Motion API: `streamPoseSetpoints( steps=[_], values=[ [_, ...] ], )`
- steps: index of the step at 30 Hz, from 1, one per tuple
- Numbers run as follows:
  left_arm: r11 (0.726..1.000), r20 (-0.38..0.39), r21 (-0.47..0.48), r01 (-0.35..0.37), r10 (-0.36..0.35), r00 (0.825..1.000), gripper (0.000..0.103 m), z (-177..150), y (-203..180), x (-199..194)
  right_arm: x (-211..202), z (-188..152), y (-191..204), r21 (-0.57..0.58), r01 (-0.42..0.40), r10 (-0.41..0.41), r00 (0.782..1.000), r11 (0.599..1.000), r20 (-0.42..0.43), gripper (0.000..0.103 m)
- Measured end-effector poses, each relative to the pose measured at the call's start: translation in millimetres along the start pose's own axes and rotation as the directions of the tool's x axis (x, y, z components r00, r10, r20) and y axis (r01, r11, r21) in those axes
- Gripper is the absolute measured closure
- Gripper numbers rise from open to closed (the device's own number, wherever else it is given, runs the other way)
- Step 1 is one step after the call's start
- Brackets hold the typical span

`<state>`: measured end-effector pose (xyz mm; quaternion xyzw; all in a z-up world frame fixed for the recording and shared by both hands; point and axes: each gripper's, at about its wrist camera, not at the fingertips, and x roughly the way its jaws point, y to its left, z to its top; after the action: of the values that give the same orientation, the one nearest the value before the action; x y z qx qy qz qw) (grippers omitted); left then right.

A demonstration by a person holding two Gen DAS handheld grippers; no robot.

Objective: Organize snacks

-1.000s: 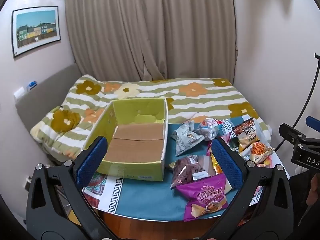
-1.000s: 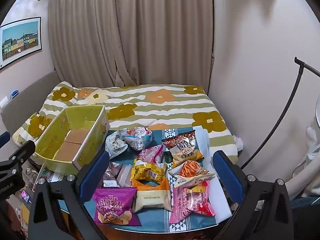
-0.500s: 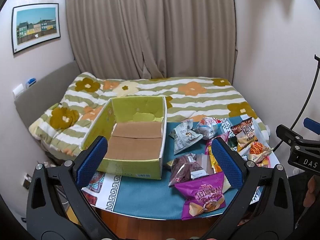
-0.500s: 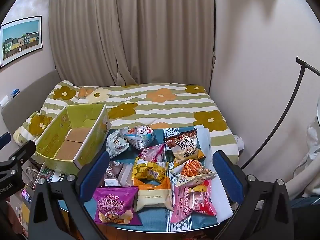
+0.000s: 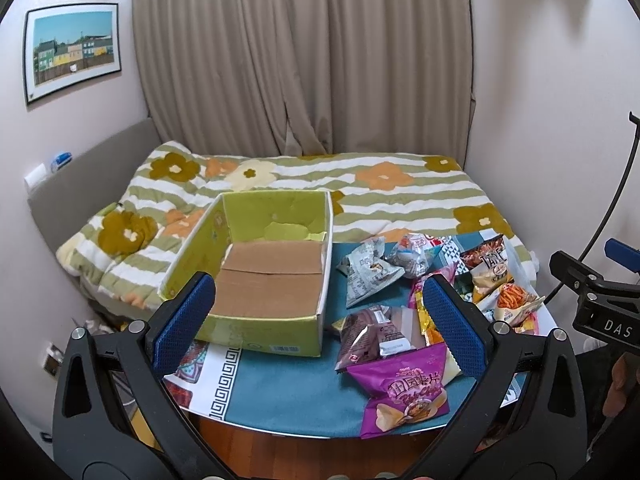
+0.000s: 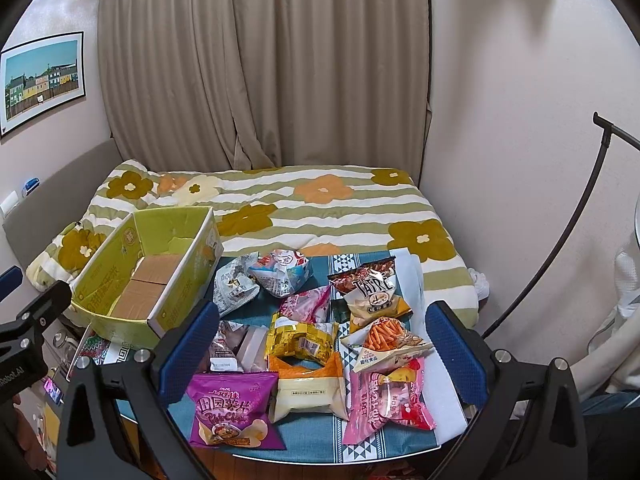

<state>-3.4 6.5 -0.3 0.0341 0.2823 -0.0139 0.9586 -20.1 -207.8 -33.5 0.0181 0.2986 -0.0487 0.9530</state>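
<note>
Here, both grippers hang spread wide and empty above a table's near edge. Between the right gripper [image 6: 320, 344] fingers lie snack packets [image 6: 304, 344]; the empty green box [image 5: 260, 264] sits beyond the left gripper [image 5: 320, 320]. Best to pinch the purple chip bag [image 6: 230, 412] by its crimped top, nearest and unobstructed.
</note>
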Motion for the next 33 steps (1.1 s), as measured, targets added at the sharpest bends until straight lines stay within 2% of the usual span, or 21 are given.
streamPoseSetpoints(
  steps=[33],
  values=[
    [1.000, 0.007, 0.000, -0.009, 0.009, 1.000, 0.000, 4.0, -1.0, -7.5, -2.1, -1.8, 2.2, 0.003, -0.003, 0.003, 1.000, 1.000, -0.003, 0.000]
  ],
)
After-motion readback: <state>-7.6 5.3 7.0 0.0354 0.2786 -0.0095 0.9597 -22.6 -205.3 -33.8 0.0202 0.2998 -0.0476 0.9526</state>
